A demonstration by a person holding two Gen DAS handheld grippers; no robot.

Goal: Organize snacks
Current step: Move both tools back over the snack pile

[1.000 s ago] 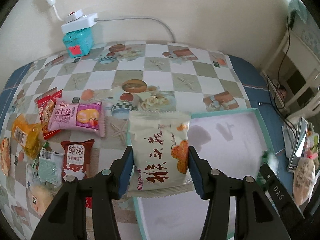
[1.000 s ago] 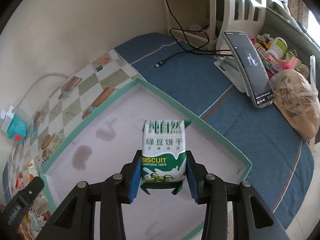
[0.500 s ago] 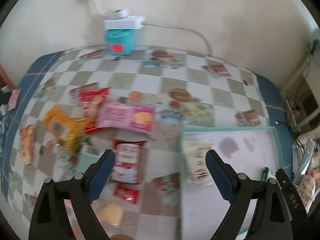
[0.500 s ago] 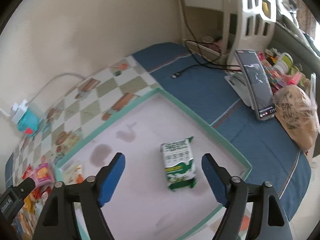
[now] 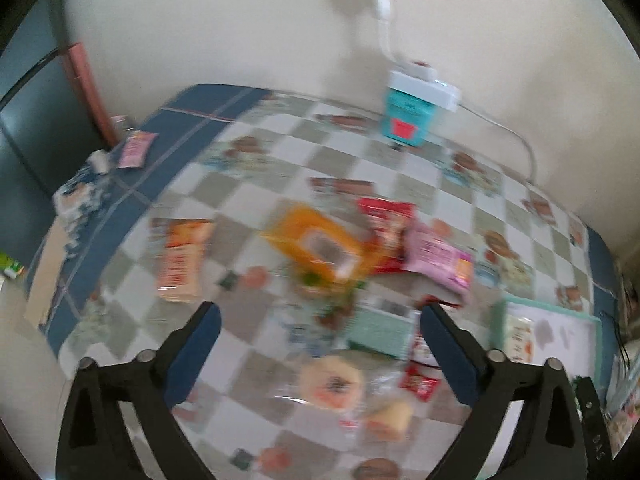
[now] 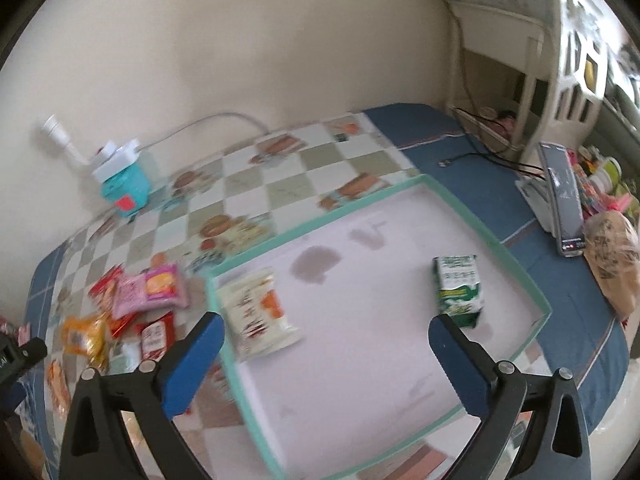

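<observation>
- Teal-rimmed tray (image 6: pixel 472 216) held two packets: a cream one (image 6: pixel 260 312) along its left wall and a green biscuit pack (image 6: pixel 458 290) near its right wall, well apart from each other.
- Loose snacks (image 5: pixel 360 272) lay heaped on the checked tablecloth (image 5: pixel 280 168), left of the tray and directly ahead of the left gripper (image 5: pixel 320 352).
- Its jaws were opening, nothing between them; a pale green packet (image 5: pixel 380 332) lay nearest, its long axis roughly across the jaw gap.
- Over the tray, the right gripper (image 6: pixel 326 360) was also opening with nothing in it.
- By my reading, the left hand was the nearer one for the next pick.
</observation>
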